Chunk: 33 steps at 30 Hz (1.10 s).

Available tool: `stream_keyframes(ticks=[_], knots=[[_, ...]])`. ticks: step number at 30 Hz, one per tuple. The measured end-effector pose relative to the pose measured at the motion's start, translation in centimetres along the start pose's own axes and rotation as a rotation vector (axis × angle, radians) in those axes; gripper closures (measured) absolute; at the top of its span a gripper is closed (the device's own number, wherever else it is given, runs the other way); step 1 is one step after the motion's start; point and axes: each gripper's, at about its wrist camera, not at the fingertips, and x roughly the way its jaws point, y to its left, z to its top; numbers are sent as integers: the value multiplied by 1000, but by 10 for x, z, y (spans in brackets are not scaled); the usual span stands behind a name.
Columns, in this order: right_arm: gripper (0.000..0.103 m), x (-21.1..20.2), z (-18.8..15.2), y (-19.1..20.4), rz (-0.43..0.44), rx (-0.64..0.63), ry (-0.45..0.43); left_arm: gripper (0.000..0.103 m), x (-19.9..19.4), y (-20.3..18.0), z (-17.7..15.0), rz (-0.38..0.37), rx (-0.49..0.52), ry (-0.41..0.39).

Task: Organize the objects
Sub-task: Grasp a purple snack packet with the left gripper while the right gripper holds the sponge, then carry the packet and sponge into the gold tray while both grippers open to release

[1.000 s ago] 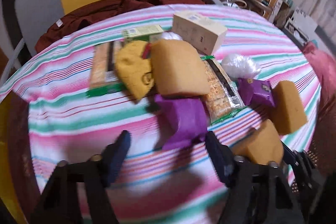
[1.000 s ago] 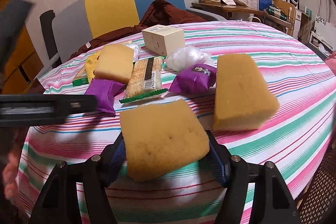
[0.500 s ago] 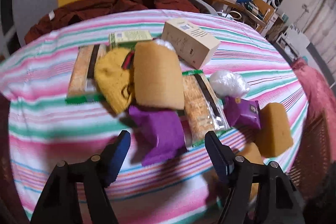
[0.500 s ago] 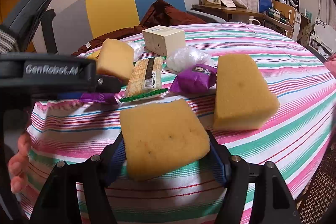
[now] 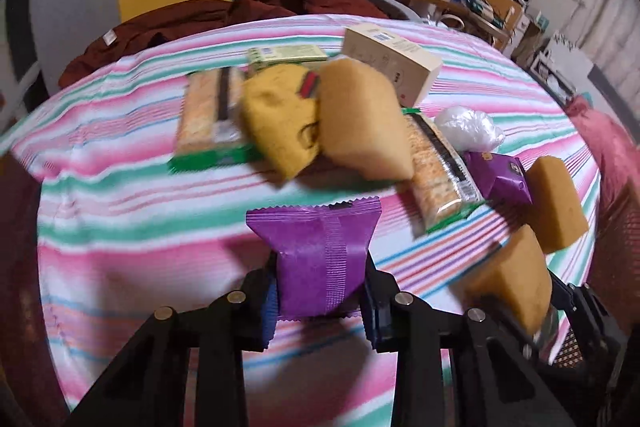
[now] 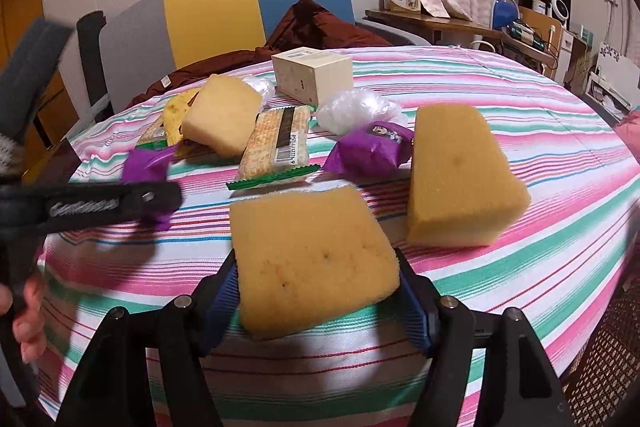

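A purple snack packet (image 5: 316,247) sits between the jaws of my left gripper (image 5: 320,291). The jaws are closing and the blue pads press its sides just above the striped tablecloth (image 5: 120,219). From the right wrist view the same packet (image 6: 144,163) shows at the left behind that gripper's black finger. My right gripper (image 6: 316,291) is shut on a flat yellow sponge (image 6: 308,259), held low over the cloth. That sponge (image 5: 508,275) also appears at the lower right of the left wrist view.
A second sponge (image 6: 456,179) stands right of the held one. Behind lie another purple packet (image 6: 368,151), a cracker pack (image 6: 280,143), a third sponge (image 6: 224,115), a clear bag (image 6: 356,107) and a cream box (image 6: 312,75). A chair (image 6: 240,7) stands beyond the table.
My left gripper moved forward over the purple packet and its jaws came in from wide open onto it. The right gripper and its sponge stayed put.
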Motion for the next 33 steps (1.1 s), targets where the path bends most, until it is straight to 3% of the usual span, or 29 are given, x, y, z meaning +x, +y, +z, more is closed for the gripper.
stream_keyframes(ticks=[5, 13, 23, 25, 29, 33], knots=[[34, -7, -2, 6, 41, 29, 4, 69, -19, 15, -18, -31, -67, -12], [34, -9, -9, 33, 60, -37, 23, 69, -61, 35, -37, -57, -116, -72], [34, -11, -11, 66, 111, -99, 51, 69, -124, 124, -71, 0, -301, -133], [34, -10, -12, 75, 124, -119, 55, 68, -135, 142, -79, -48, -355, -147], [34, -7, -13, 91, 130, -156, 62, 68, -150, 164, -93, -57, -419, -171], [34, -8, -14, 97, 123, -173, 66, 68, -165, 183, -102, -154, -511, -195]])
